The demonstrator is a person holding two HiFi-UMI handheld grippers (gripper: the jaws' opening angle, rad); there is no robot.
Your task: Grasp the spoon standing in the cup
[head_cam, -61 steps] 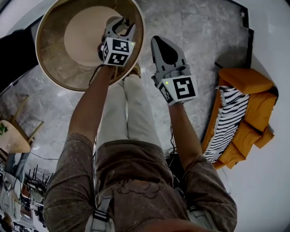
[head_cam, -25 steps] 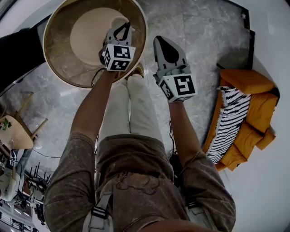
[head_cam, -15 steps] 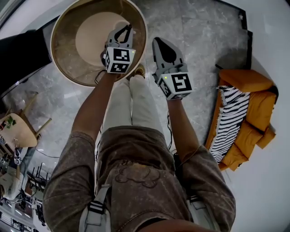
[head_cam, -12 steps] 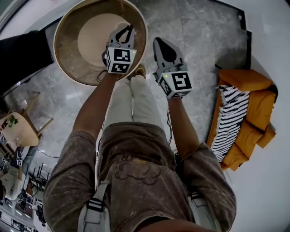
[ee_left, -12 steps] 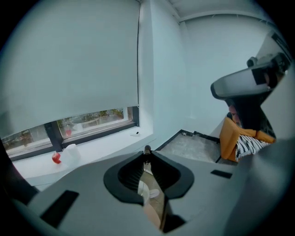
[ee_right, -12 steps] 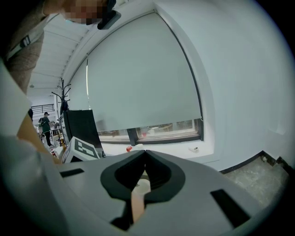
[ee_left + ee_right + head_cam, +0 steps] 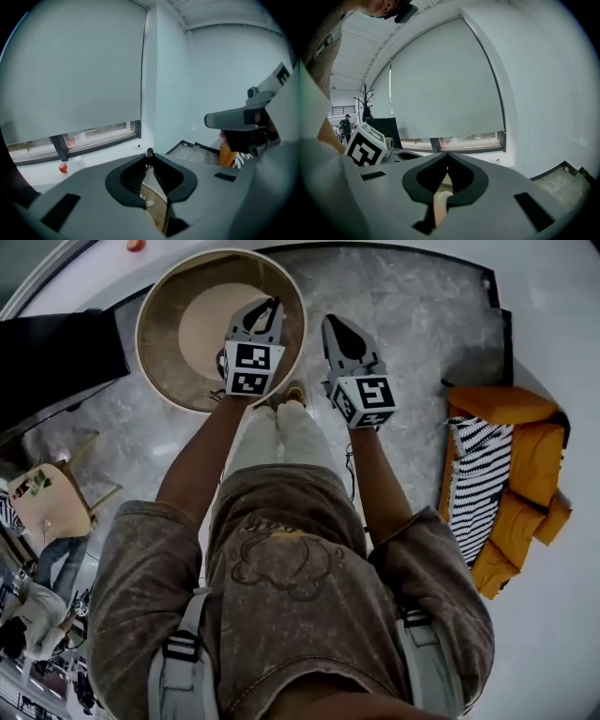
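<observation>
My left gripper [image 7: 274, 306] hangs high over a round wooden table [image 7: 155, 343]. Its jaws meet at the tips on a thin dark thing, and a small brown end, the spoon [image 7: 149, 151], pokes out between them in the left gripper view. My right gripper [image 7: 330, 321] hangs beside it on the right, over the grey floor, shut with nothing in it [image 7: 447, 155]. No cup shows clearly. Through the gap between the jaws a small white round thing [image 7: 444, 197] lies on the table below, too small to identify.
An orange sofa [image 7: 525, 442] with a striped cloth stands at the right. A black block [image 7: 56, 357] and a small wooden table [image 7: 42, 507] are at the left. A red ball [image 7: 63, 168] lies on the window sill ahead. My legs and feet are under the grippers.
Both grippers have risen, the left one more. The round table looks smaller and has shifted right in the head view. The left jaws stay closed on the thin dark thing.
</observation>
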